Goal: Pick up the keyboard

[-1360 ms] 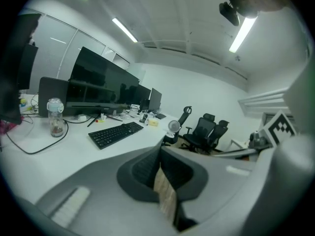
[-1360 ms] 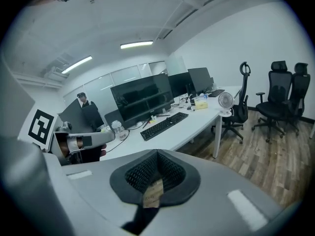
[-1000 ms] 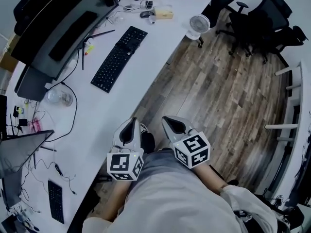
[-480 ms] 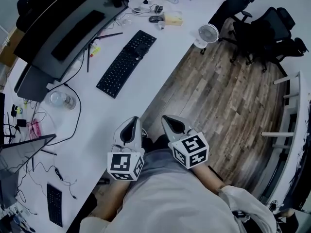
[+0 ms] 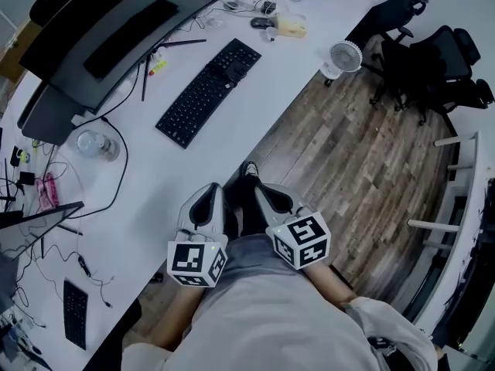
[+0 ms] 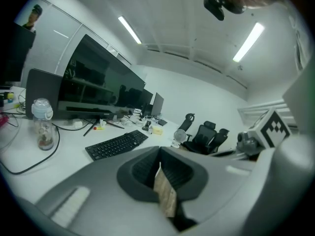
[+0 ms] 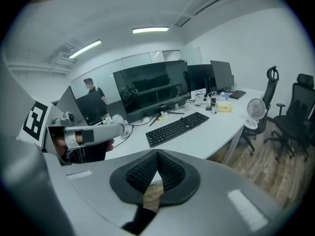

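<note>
A long black keyboard lies slanted on the white desk, in front of a wide dark monitor. Both grippers hang close to the person's body at the desk's near edge, well short of the keyboard. My left gripper is shut with nothing in it, and so is my right gripper beside it. In the left gripper view the keyboard lies ahead of the shut left gripper. From the right gripper the keyboard shows ahead and slightly right.
A clear jar and looping cables lie left of the keyboard. A small white fan stands on the wooden floor by the desk edge, with black office chairs beyond. A second small keyboard sits at the near left.
The head view has shifted forward, so the keyboard and desk sit lower and nearer in the frame. Both grippers stay shut in about the same place by the body.
</note>
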`<state>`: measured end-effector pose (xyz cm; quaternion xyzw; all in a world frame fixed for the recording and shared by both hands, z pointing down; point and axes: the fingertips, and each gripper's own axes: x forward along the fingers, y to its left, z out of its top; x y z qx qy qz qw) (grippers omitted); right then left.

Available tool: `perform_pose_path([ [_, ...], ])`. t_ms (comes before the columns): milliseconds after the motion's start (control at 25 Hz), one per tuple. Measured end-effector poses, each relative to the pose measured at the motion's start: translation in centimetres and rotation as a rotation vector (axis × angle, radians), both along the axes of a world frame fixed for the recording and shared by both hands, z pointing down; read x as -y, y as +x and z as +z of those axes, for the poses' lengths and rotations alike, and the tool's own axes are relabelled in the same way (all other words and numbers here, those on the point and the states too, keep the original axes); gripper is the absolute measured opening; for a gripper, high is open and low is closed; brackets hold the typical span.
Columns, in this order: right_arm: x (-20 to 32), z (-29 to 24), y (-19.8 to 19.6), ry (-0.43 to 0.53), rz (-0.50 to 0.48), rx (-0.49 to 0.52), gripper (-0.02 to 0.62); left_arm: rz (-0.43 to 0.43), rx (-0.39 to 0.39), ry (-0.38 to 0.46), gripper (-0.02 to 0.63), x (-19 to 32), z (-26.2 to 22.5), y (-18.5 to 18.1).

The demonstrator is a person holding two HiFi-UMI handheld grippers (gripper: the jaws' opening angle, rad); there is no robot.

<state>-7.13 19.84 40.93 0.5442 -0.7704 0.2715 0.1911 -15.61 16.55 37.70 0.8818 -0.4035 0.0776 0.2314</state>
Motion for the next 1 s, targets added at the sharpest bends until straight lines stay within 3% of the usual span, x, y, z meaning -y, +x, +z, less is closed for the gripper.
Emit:
perform_pose_path([
  [400,6.0,1.5,0.7,-0.054,-0.094,-0.013,-0.012,-0.088,0.060,-0.041,0.000,5.3,1.1,0.5],
  [1000,18.7,2.8,8.1,-0.095,-0.152,-0.023,-0.012,-0.228,0.119,-0.080,0.000,16.7,1.6,5.5],
])
